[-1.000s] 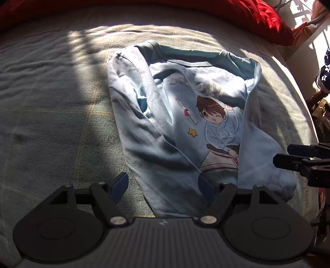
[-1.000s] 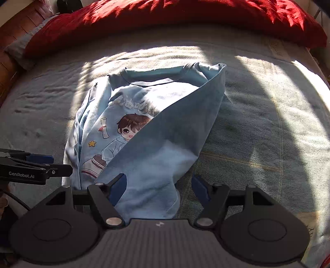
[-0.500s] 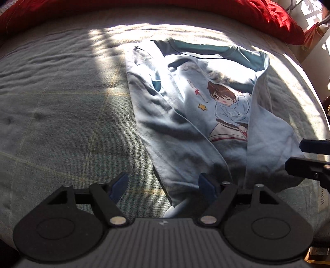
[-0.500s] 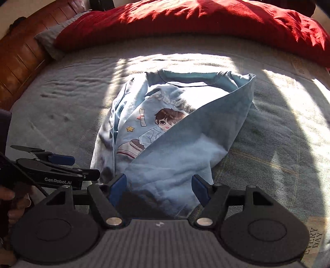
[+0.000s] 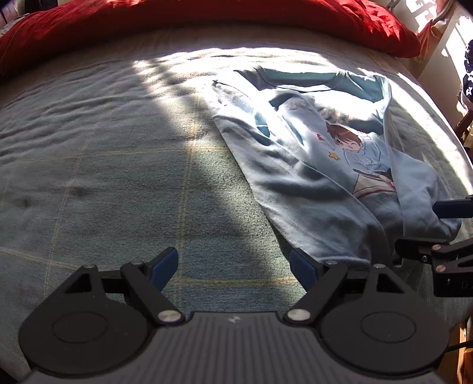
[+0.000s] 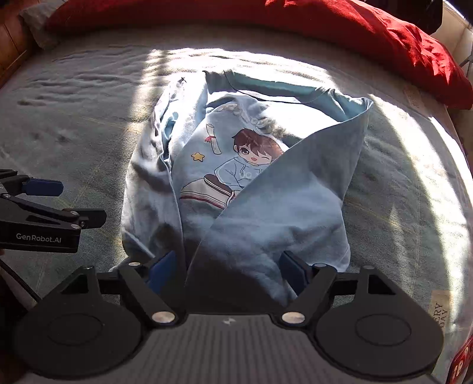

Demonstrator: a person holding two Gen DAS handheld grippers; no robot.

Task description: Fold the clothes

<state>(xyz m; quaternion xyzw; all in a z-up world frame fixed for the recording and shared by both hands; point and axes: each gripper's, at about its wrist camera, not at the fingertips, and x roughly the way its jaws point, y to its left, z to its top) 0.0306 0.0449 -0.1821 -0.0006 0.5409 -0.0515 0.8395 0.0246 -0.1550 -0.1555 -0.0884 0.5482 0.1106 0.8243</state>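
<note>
A light blue sweatshirt [image 5: 310, 177] with a cartoon boy print lies on the bed, both sides folded in over the front; it also shows in the right wrist view [image 6: 266, 212]. My left gripper [image 5: 233, 265] is open and empty, over bare bedspread just left of the shirt's near hem. My right gripper [image 6: 227, 268] is open, its jaws either side of the shirt's near hem, not closed on it. Each gripper shows at the edge of the other's view: right [image 5: 437, 233], left [image 6: 68, 203].
The grey checked bedspread [image 5: 118, 177] covers the bed. A red duvet [image 5: 207, 14] lies along the far side. The bed's right edge and room clutter [image 5: 464, 73] are at far right. A wooden headboard [image 6: 11, 44] is at far left.
My left gripper has moved left, off the shirt's hem onto bare bedspread. My right gripper has shifted left, centring over the shirt's near hem. Both stay open.
</note>
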